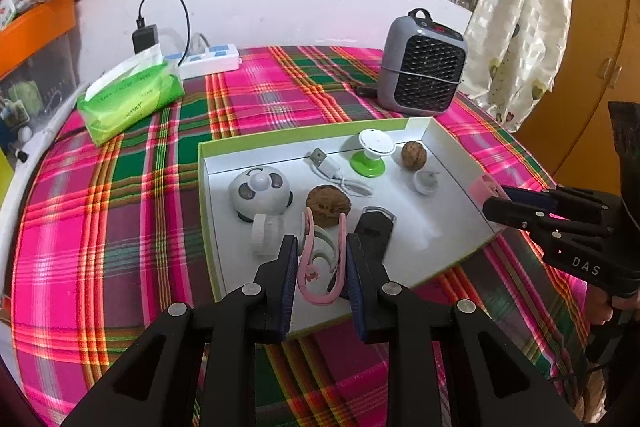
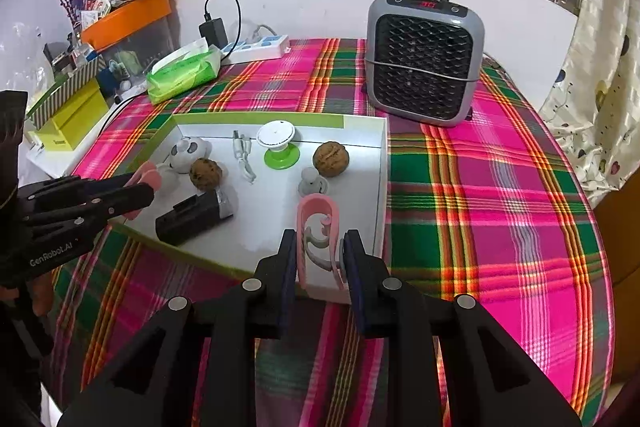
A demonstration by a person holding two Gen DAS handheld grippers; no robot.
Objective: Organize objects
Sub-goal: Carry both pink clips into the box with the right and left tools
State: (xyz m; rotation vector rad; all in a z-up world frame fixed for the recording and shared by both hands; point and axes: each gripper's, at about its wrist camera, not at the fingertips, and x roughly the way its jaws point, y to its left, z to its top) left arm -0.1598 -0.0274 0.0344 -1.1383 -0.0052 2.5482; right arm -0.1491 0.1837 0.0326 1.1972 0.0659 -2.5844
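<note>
Gripping a pink clip point(image 1: 320, 267) between its fingers, the left hand-held gripper point(image 1: 322, 247) hangs over the near end of the white box point(image 1: 452, 143), just short of a walnut point(image 1: 328, 205). Over on the right wrist view, the right hand-held gripper point(image 2: 320, 247) clamps a second pink clip point(image 2: 318, 231) above the box's near right corner on the plaid surface point(image 2: 500, 211).

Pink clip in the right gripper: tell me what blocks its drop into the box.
Nothing visible. The right gripper holds the pink clip over bare box floor; the cap sits beyond it.
</note>
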